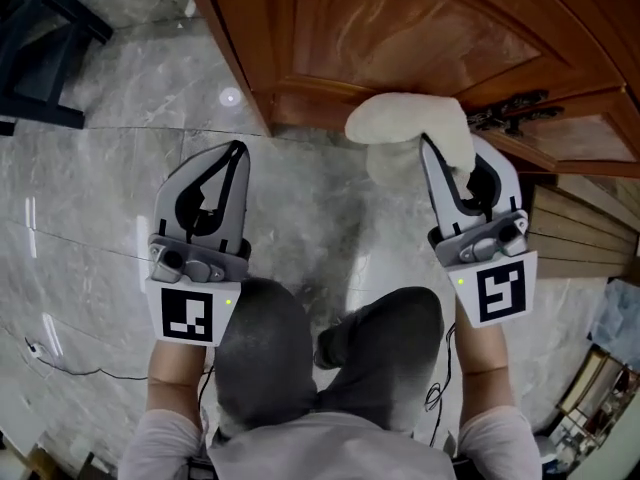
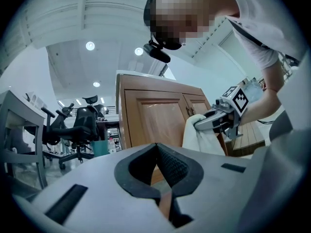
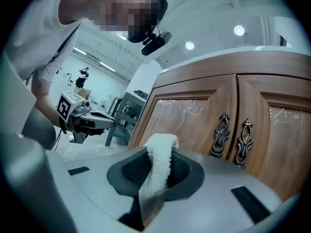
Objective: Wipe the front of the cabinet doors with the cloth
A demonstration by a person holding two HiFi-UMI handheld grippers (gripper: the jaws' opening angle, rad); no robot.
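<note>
The wooden cabinet [image 1: 400,28] fills the top of the head view, with two panelled doors [image 3: 189,125] and ornate metal handles [image 3: 221,135] at their meeting edge. My right gripper [image 1: 425,140] is shut on a white fluffy cloth [image 1: 410,128], which bunches against the cabinet's bottom rail by the left door. In the right gripper view the cloth [image 3: 159,159] runs up between the jaws. My left gripper [image 1: 238,146] is shut and empty, held over the floor left of the cabinet's corner. From the left gripper view the cloth [image 2: 201,137] hangs beside the door front.
Grey marble floor [image 1: 100,198] lies under both grippers. A dark chair base [image 1: 40,58] stands at the far left, with a thin cable [image 1: 60,368] on the floor. Wooden slats [image 1: 580,228] lie to the right. The person's knees [image 1: 330,358] are below the grippers. Office chairs [image 2: 77,125] stand beyond.
</note>
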